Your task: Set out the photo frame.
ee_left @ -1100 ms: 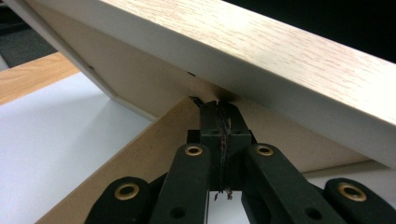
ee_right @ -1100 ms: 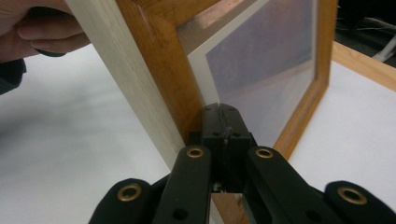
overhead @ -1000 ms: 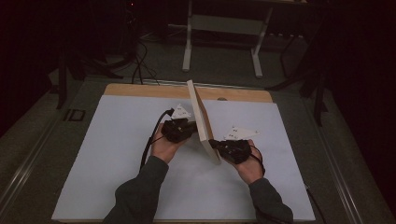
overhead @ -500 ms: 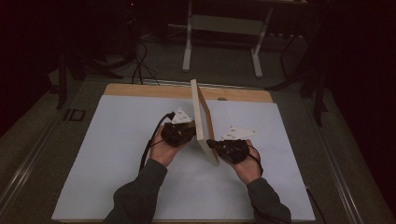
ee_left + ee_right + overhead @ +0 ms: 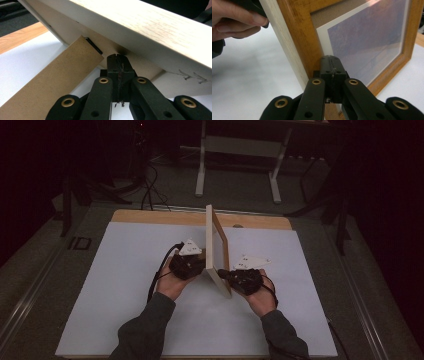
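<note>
Wooden picture frame (image 5: 218, 245) with a pale outer edge and an orange-brown front stands nearly upright on its edge at the middle of a white sheet (image 5: 120, 285) covering the table, between two black hand-held grippers. The left gripper (image 5: 198, 265) presses its closed jaws against the frame's back, just beside a brown cardboard stand flap (image 5: 52, 82) that leans down to the sheet. The right gripper (image 5: 223, 273), jaws also closed and holding nothing, touches the frame's front near its lower corner.
</note>
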